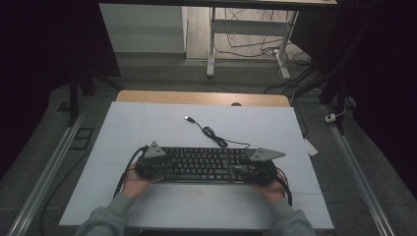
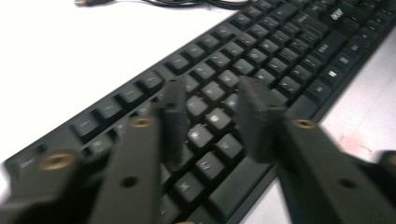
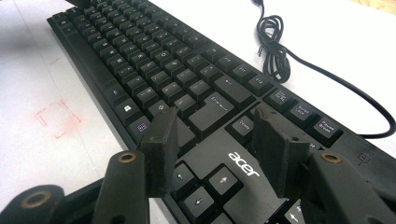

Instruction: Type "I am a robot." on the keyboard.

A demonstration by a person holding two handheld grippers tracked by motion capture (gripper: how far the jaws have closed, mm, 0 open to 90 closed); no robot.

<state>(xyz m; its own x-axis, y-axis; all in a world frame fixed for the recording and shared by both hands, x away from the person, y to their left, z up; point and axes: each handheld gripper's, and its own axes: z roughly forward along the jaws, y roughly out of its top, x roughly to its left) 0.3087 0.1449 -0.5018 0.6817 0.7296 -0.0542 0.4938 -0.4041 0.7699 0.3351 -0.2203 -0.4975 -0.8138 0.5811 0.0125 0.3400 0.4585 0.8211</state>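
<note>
A black keyboard (image 1: 206,164) lies across the white mat (image 1: 147,128), close to the person. Its cable (image 1: 211,132) coils behind it and ends in a USB plug (image 1: 188,118). My left gripper (image 1: 151,166) is over the keyboard's left end. In the left gripper view its jaws (image 2: 212,93) stand apart just above the letter keys (image 2: 205,135), gripping nothing. My right gripper (image 1: 255,169) is over the right end. In the right gripper view its jaws (image 3: 215,119) are open above the keyboard (image 3: 154,60), near the arrow keys and logo, with the cable (image 3: 273,46) beyond.
The mat covers a wooden table (image 1: 196,97). A faint red square mark (image 3: 56,119) sits on the mat in front of the keyboard. A desk frame and loose wires (image 1: 246,49) stand on the floor beyond the table. Metal rails (image 1: 44,177) run along both sides.
</note>
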